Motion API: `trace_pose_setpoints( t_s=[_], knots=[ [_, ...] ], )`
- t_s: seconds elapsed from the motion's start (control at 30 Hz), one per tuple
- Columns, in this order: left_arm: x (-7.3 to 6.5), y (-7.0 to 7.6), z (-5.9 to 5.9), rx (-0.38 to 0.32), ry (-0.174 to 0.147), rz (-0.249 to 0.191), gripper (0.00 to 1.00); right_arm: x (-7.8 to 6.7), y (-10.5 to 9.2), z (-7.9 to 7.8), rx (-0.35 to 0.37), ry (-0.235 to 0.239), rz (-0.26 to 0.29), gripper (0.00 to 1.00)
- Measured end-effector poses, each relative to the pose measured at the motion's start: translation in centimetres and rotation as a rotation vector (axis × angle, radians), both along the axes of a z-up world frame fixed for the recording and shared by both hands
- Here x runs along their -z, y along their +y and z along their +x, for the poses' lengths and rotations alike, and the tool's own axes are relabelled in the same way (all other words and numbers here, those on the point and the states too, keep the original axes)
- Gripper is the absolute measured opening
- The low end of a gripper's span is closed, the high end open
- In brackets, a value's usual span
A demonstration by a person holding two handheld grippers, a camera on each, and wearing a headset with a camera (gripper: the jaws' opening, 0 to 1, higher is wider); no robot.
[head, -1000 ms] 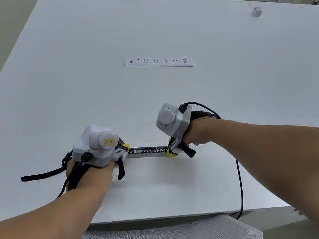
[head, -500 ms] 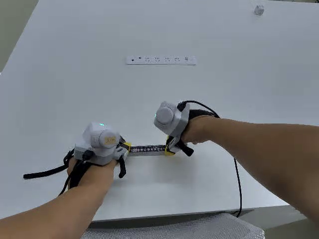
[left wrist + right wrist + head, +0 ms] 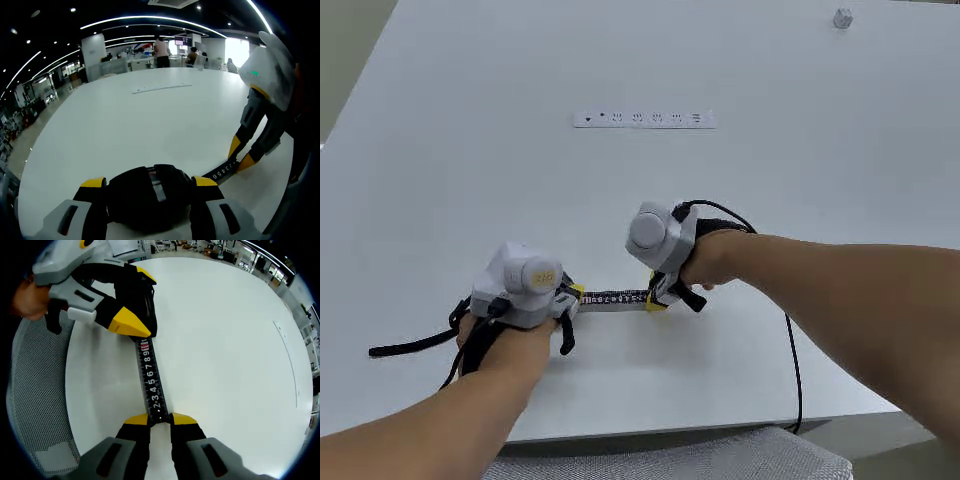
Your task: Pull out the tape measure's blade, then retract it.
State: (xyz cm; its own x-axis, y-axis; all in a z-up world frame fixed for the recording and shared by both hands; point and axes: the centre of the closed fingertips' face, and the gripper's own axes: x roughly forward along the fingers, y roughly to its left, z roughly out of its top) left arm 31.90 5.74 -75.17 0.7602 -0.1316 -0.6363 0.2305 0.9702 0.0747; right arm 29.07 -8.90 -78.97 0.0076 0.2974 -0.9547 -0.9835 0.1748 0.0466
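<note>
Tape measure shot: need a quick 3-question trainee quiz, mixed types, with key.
1. True or false: the left claw is closed around the tape measure's case.
2. What does the right claw pinch? A) the end of the blade B) a screwdriver C) a cup
3. Fill in: between the two claws, the blade is ___ (fully retracted / drawn out).

Key: 1 true; 2 A; 3 drawn out.
</note>
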Motion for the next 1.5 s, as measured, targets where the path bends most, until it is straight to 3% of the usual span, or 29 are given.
trace_pose_setpoints(
  t_s=[1.5],
  knots=[
    [0.0,0.0,-0.1,0.004,-0.005,-0.007,0.63,-0.2,3.5,-0.2,-0.038,-0.011,0.040,0.15]
  ],
)
